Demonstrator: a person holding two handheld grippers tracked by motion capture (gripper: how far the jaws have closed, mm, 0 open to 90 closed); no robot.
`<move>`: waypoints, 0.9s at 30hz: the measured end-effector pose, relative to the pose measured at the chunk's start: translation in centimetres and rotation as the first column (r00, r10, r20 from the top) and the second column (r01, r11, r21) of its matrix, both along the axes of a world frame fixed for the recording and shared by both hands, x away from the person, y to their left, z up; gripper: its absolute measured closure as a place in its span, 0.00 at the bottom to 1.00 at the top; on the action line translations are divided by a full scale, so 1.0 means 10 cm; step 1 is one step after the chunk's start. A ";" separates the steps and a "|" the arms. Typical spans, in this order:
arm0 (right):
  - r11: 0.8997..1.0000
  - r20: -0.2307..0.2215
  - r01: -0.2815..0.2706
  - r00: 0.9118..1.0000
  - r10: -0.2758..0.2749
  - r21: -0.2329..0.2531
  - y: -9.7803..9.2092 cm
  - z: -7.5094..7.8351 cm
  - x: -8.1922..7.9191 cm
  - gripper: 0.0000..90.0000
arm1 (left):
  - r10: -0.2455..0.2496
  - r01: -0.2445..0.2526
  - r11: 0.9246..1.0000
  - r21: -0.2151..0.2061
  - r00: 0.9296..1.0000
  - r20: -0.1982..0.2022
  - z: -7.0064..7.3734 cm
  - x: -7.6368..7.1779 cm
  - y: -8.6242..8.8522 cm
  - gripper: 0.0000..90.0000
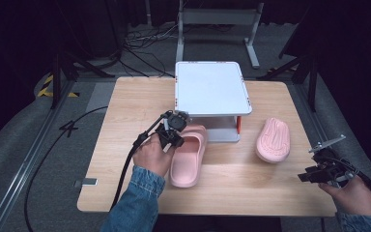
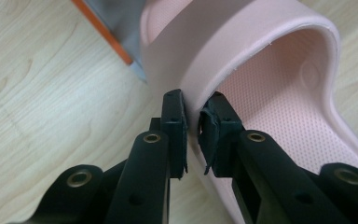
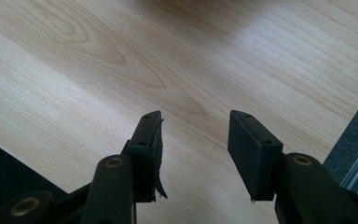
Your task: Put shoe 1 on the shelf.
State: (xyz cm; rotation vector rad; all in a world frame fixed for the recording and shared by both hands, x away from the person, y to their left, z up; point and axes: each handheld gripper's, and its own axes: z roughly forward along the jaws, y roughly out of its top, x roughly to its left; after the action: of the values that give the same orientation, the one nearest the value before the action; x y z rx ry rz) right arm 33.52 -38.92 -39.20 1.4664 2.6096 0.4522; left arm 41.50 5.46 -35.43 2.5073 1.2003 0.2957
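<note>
A pink slipper (image 1: 189, 159) lies upright on the wooden table (image 1: 125, 125), its toe at the foot of a small white shelf (image 1: 211, 87). My left gripper (image 1: 173, 137) is shut on the slipper's left side wall by the strap. In the left gripper view the left gripper (image 2: 193, 105) has one jaw outside the pink slipper (image 2: 270, 84) and one inside. A second pink slipper (image 1: 273, 139) lies sole up to the right of the shelf. My right gripper (image 1: 308, 175) hovers open near the table's front right corner. In the right gripper view the right gripper (image 3: 196, 119) holds nothing over bare wood.
The shelf has a grey lower plate (image 2: 116, 18) and orange legs (image 1: 238, 124), close to the held slipper's toe. Black cables (image 1: 125, 164) trail off the table's left side. A metal frame (image 1: 217, 19) stands on the floor behind the table.
</note>
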 end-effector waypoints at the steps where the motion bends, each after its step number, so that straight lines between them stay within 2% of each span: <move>1: 1.000 0.005 -0.005 1.000 0.005 -0.001 0.00 0.00 0.00 0.61 | 0.001 -0.001 1.000 -0.003 1.000 -0.001 0.00 0.02 -0.01 0.88; 7: 1.000 0.003 -0.015 1.000 0.015 -0.002 0.03 0.00 0.01 0.61 | 0.030 -0.030 1.000 -0.008 0.999 0.028 -0.06 0.19 -0.08 0.88; 10: 1.000 0.001 -0.015 1.000 0.015 -0.003 0.03 -0.02 0.02 0.61 | 0.050 -0.049 0.999 -0.021 0.999 0.017 -0.13 0.25 -0.10 0.88; 11: 1.000 -0.001 -0.014 1.000 0.014 -0.003 0.03 -0.02 0.02 0.61 | 0.051 -0.051 0.999 -0.004 0.999 0.018 -0.15 0.27 -0.10 0.88; 13: 1.000 -0.003 -0.013 1.000 0.013 -0.003 0.03 -0.03 0.01 0.61 | 0.066 -0.066 0.998 -0.003 0.998 0.021 -0.19 0.30 -0.10 0.87; 15: 1.000 -0.004 -0.014 1.000 0.014 -0.003 0.03 -0.04 0.01 0.61 | 0.069 -0.069 0.998 -0.016 0.998 0.010 -0.21 0.32 -0.10 0.87; 20: 1.000 -0.010 -0.007 1.000 0.007 -0.006 0.02 -0.06 -0.03 0.61 | 0.071 -0.071 0.997 -0.003 0.997 0.013 -0.29 0.34 -0.13 0.85; 23: 1.000 -0.010 -0.007 1.000 0.007 -0.006 0.01 -0.05 -0.05 0.61 | 0.071 -0.071 0.997 -0.002 0.997 0.018 -0.30 0.33 -0.13 0.85; 24: 1.000 -0.006 -0.009 1.000 0.008 -0.007 0.01 -0.05 -0.05 0.61 | 0.066 -0.066 0.998 -0.016 0.998 0.002 -0.31 0.33 -0.11 0.82; 27: 1.000 -0.007 -0.009 1.000 0.009 -0.005 0.01 -0.04 -0.04 0.61 | 0.066 -0.066 0.998 -0.005 0.998 0.000 -0.32 0.32 -0.11 0.75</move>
State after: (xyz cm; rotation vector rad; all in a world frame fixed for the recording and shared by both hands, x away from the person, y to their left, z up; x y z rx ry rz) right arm 33.12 -38.79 -39.62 1.4584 2.6218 0.4412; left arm 44.70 4.32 -38.66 2.4665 1.2845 0.3089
